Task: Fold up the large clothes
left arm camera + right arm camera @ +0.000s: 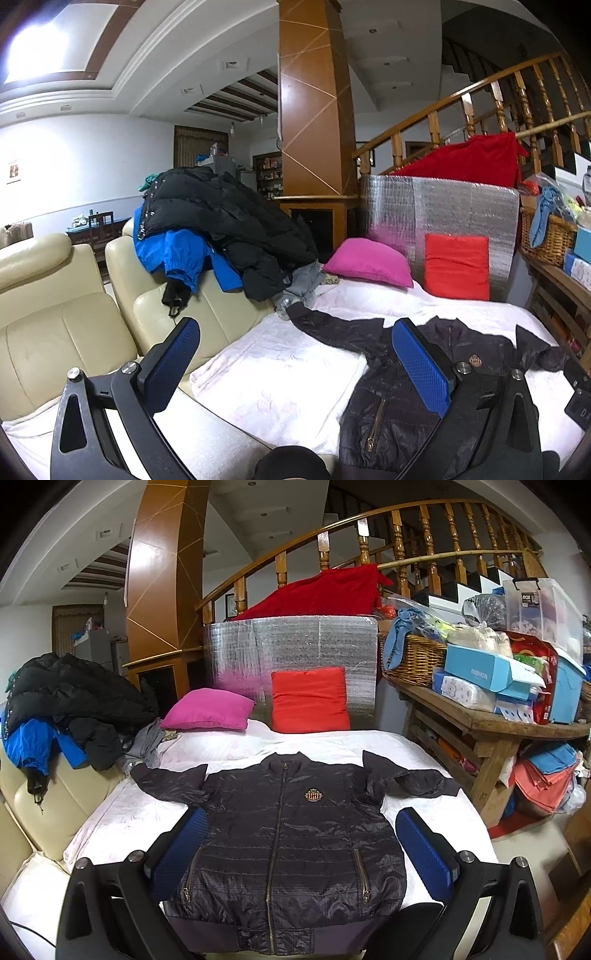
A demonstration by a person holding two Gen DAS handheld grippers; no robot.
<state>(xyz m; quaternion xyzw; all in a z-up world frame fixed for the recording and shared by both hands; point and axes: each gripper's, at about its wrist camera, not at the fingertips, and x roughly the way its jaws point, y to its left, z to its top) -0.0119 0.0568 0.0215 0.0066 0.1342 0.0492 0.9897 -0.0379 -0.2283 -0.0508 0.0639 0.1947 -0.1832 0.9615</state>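
Note:
A dark quilted zip jacket (288,842) lies front up and spread flat on the white bedsheet (122,823), sleeves out to both sides, collar toward the pillows. My right gripper (299,823) is open above the jacket's lower half, holding nothing. My left gripper (295,332) is open and empty, over the sheet at the jacket's left side; the jacket (391,398) shows at the lower right of the left wrist view, with its left sleeve (332,325) stretched toward the sofa.
A pile of black and blue coats (221,229) lies on the cream sofa (55,332) left of the bed. A pink pillow (208,709) and a red pillow (310,699) stand at the head. A cluttered wooden table (491,723) stands to the right.

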